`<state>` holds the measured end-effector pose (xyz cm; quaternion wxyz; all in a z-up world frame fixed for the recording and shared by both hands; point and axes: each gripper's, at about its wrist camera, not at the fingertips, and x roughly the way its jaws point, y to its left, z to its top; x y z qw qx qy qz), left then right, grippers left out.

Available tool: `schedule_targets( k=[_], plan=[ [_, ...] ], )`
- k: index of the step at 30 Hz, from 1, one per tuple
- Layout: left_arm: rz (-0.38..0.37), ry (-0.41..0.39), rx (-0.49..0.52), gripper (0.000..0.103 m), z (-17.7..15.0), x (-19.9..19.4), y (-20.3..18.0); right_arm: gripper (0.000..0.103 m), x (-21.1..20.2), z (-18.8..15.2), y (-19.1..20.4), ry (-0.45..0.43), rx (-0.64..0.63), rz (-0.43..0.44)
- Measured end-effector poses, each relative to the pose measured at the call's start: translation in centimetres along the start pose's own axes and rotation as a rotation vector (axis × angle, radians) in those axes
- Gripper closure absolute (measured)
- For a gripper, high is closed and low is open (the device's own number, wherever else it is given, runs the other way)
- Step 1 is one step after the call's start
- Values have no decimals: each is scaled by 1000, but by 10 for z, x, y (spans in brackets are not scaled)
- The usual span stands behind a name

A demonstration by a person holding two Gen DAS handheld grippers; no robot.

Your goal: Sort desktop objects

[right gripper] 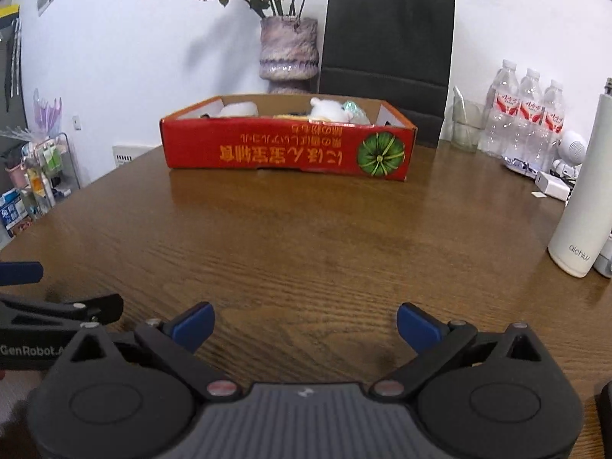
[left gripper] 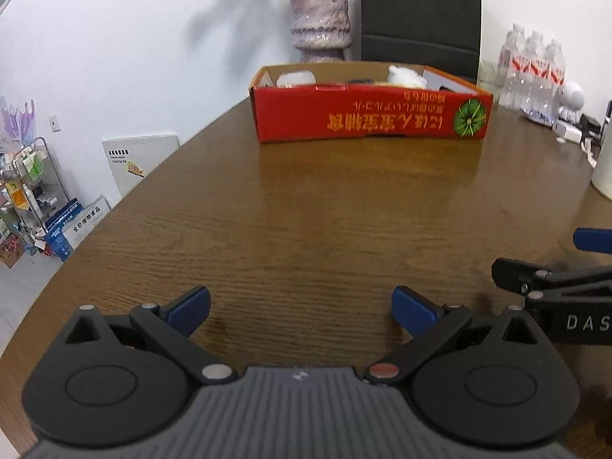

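Observation:
A shallow red cardboard box (left gripper: 369,116) (right gripper: 287,151) sits at the far side of the brown wooden table (left gripper: 306,222) (right gripper: 306,237). Inside it lie a white plush toy (left gripper: 406,76) (right gripper: 328,110), a white rounded object (left gripper: 295,77) (right gripper: 237,109) and other small items, partly hidden by the box wall. My left gripper (left gripper: 300,310) hovers open over bare wood near the front edge, holding nothing. My right gripper (right gripper: 305,325) is open too, empty, beside the left one. Each gripper shows at the other view's edge.
Behind the box stand a purple vase (right gripper: 288,51) with dried flowers and a black paper bag (right gripper: 386,42). At the right are water bottles (right gripper: 528,111), a glass (right gripper: 464,124), a white flask (right gripper: 585,199) and a charger (right gripper: 552,185). A wire rack (left gripper: 30,187) stands on the floor at left.

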<state>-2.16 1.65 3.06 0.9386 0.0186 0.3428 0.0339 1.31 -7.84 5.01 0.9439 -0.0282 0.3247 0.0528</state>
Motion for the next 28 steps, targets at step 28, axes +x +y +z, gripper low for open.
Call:
schedule_targets(
  k=[28],
  plan=[
    [-18,-22,-50,0,-1,4,3,0,10,-1,-7,37,37,11]
  ],
)
